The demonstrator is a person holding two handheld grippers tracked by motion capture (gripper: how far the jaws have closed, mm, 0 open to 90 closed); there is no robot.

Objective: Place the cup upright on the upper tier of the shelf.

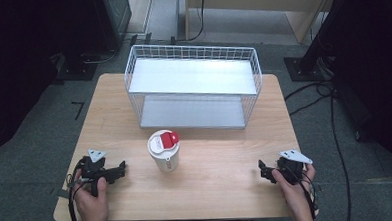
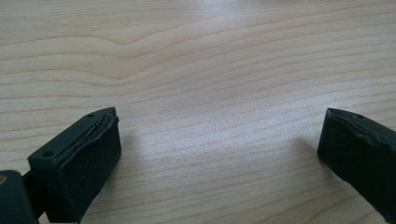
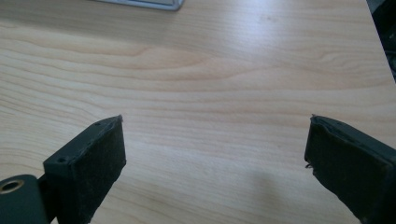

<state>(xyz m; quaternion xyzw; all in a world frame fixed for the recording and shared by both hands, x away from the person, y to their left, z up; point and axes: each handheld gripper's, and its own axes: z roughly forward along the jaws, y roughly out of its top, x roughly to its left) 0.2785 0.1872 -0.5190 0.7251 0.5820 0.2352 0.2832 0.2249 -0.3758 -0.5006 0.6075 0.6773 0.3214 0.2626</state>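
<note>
Between the black grippers (image 1: 117, 171) stands a white cup (image 1: 165, 157) with a red lid tab; table (image 1: 226, 164) pale woodgrain; rack (image 1: 193, 85) white wire.

Each black hand-held gripper, left (image 1: 120, 170) and right (image 1: 263, 170), carried a grey three-cornered plate and a trailing black cable; its blocky jaws were padded, with small screw holes.

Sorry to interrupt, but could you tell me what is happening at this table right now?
A person sits at a wooden table with a hand-held gripper in each hand. The left hand-held gripper and the right hand-held gripper both rest near the front edge, jaws open, holding nothing. Between them stands a white cup with a white and red lid, untouched. Behind it sits a white wire rack with two shelves, with nothing visible on either shelf.
</note>
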